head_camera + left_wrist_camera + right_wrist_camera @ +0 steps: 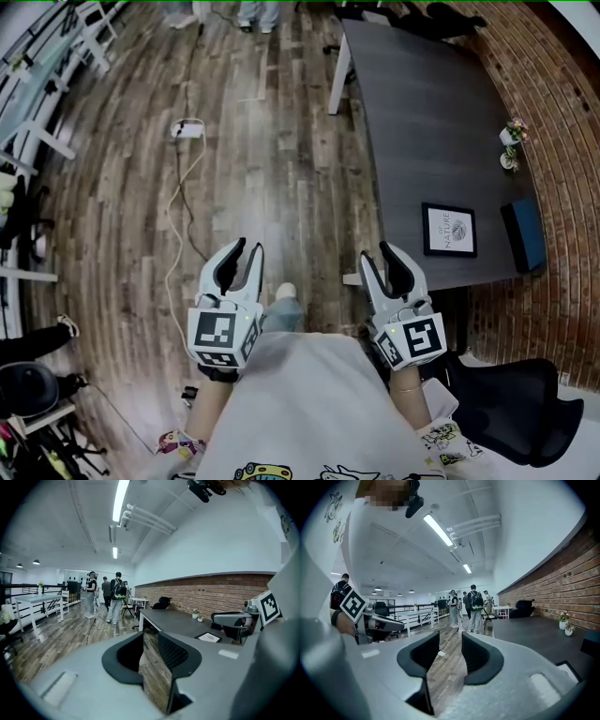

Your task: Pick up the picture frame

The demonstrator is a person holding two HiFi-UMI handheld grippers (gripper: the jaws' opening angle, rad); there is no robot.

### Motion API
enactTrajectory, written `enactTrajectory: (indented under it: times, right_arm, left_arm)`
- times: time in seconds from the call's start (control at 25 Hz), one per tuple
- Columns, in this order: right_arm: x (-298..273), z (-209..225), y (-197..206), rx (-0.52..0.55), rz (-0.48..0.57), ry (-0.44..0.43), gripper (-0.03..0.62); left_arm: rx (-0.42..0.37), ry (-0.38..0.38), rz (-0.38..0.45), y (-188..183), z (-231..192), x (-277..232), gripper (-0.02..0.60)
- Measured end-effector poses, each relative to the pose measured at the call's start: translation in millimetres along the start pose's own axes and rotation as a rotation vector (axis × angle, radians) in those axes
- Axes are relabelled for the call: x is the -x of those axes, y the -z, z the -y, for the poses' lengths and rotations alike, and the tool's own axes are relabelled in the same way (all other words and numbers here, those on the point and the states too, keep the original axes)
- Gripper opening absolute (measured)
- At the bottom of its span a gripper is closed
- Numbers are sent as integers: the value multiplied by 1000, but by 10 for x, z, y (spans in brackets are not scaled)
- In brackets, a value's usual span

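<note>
"Left hand-held gripper (pixel 246 253) and right hand-held gripper (pixel 378 255) hover over the floor, jaws apart, empty."

"And the picture frame (pixel 449 230)?"

"Flat on the counter (pixel 422 112), ahead to my right. Risk: my jaws may skid off its low edge and push it away."

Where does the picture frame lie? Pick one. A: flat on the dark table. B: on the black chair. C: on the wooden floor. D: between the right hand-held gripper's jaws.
A: the picture frame lies flat on the dark table, beside a blue object.
</note>
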State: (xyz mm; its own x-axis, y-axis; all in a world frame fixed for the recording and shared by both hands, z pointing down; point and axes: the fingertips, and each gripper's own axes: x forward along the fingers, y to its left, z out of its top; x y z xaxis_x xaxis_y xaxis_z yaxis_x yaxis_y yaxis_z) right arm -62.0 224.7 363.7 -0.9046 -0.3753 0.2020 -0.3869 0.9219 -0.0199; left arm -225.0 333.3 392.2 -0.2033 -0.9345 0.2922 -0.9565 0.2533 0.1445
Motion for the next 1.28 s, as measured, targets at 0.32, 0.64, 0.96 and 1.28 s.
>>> enactTrajectory:
  times: [0.32, 0.64, 0.96, 1.28]
  right_arm:
    - [-361, 172, -68, -11, 1, 65, 172]
    - [-542, 320, -19, -39, -33, 121, 198]
    - [-748, 738, 106, -91, -57, 148, 210]
    - [-1076, 1478, 42, -130, -21, 225, 213]
  left_arm:
    - [-10, 27, 4, -144, -381, -314, 127]
    - [7, 41, -24, -111, -625, -512, 152]
    - [14, 50, -64, -86, -663, -950, 178]
    - [-27, 104, -55, -398, -612, -1795, 183]
